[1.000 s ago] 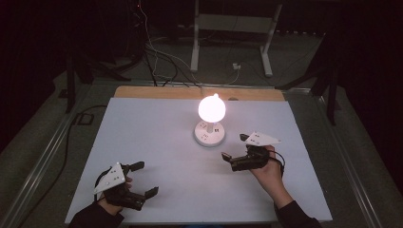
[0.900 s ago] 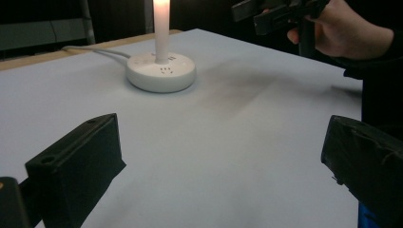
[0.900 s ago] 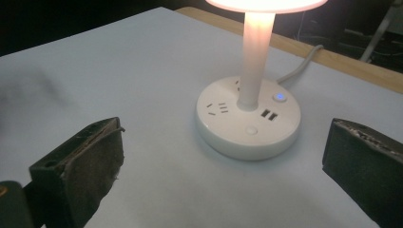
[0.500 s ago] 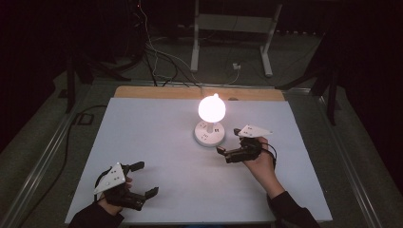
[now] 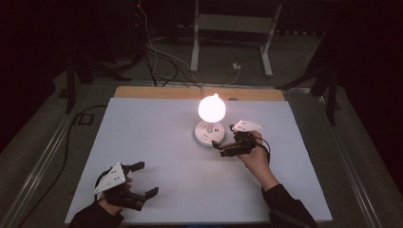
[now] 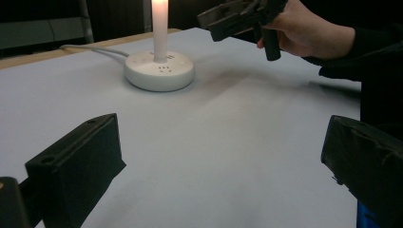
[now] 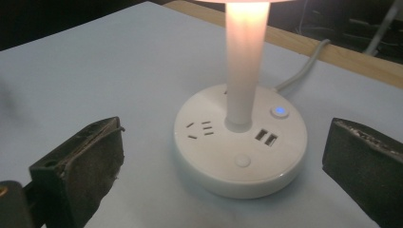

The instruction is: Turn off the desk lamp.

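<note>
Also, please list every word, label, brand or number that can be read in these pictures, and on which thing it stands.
None: no readable text in these pictures.
Lamp base: no words or numbers; its blue-lit button and plain round button carry no legible mark.
White table cover: unprinted.
Left gripper and right gripper: no legible label.

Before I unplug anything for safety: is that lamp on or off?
On. The lamp's bulb glows bright over its round white base, its stem is lit, and a small blue light shines on the base.
</note>
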`<state>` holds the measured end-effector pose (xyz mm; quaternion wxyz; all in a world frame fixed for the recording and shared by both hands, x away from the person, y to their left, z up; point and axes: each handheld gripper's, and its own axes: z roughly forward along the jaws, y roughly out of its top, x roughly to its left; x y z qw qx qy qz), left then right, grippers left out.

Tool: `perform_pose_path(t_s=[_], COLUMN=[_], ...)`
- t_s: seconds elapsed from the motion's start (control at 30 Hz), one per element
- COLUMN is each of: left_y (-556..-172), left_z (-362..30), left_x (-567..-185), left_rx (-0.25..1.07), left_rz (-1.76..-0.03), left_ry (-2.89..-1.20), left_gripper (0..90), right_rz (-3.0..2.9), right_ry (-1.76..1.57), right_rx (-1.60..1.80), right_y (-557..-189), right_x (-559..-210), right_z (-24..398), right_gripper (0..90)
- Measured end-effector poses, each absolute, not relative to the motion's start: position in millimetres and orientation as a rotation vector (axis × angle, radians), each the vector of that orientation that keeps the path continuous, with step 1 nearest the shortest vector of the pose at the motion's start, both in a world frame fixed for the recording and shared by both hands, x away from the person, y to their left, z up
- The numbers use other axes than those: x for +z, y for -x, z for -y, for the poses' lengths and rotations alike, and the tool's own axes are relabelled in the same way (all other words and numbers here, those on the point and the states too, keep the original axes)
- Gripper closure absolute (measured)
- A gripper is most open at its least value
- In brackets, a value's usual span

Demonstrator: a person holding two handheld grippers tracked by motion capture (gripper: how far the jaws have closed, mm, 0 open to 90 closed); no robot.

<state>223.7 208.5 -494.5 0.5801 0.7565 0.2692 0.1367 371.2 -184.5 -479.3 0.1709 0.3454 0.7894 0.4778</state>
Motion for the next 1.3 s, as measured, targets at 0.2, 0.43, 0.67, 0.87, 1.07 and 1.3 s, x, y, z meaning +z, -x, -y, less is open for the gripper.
perform_pose_path(t_s=[0.2, 0.43, 0.67, 0.87, 1.07, 1.3], left_y=[-223.6, -223.6, -223.7, -223.8, -223.9, -224.0], left_z=[-208.7, -208.9, -208.9, -209.0, -209.3, -209.1], left_x=[-494.4, -494.2, -494.3, -494.4, -494.5, -494.5], left_rx=[0.318, 0.314, 0.313, 0.313, 0.313, 0.312], left_rz=[-0.629, -0.631, -0.631, -0.631, -0.633, -0.634], left_ry=[-1.766, -1.765, -1.765, -1.766, -1.765, -1.763], left_gripper=[0.5, 0.5, 0.5, 0.5, 0.5, 0.5], right_rz=[-2.202, -2.181, -2.162, -2.192, -2.239, -2.235], right_ry=[-1.016, -1.033, -1.066, -1.086, -1.133, -1.171], right_rx=[1.296, 1.238, 1.174, 1.124, 1.061, 1.036], right_y=[-376.7, -382.2, -388.5, -391.3, -395.0, -396.7], right_x=[-480.6, -481.2, -487.2, -489.0, -490.7, -495.8], right_z=[181.2, 177.9, 174.3, 170.2, 166.4, 165.0], right_gripper=[11.1, 24.9, 42.0, 64.6, 83.5, 89.9])
